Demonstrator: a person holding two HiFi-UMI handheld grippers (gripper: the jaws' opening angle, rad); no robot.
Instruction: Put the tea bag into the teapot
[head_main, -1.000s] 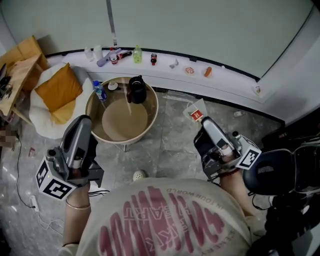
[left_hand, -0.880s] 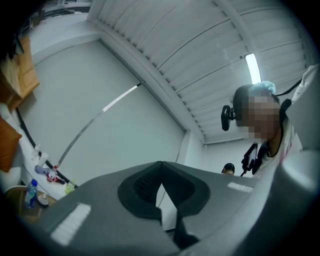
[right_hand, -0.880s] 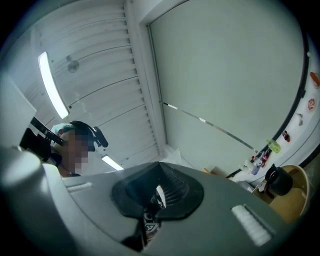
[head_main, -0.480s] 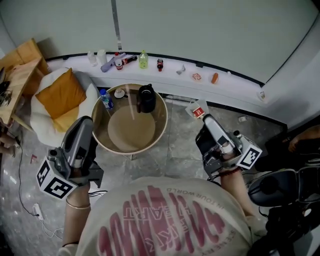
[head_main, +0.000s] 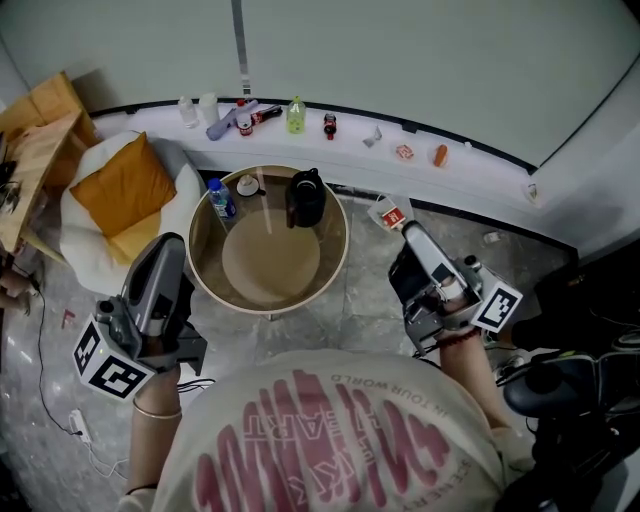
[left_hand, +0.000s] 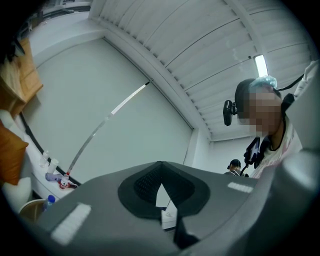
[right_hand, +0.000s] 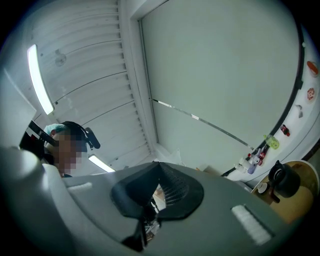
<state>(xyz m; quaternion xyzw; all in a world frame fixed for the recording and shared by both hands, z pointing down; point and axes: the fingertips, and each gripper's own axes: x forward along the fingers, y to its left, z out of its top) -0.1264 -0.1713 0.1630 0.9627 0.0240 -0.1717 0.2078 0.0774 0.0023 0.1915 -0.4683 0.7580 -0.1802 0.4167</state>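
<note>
Currently: tea bag gripped, not yet at teapot

The right gripper (head_main: 407, 232) has its jaws pinched together on the tea bag (head_main: 390, 213). The bag sticks out past the tips, over the floor just right of the round table (head_main: 335, 265). The black teapot (head_main: 305, 197) stands at the table's far side, well apart from the bag. The step looks like transport. Next the bag has to go left over the pot's mouth, then down, then be released; whether the lid is on is unclear. The left gripper (head_main: 168, 245) hangs by the table's left, tips closed, nothing held.
</note>
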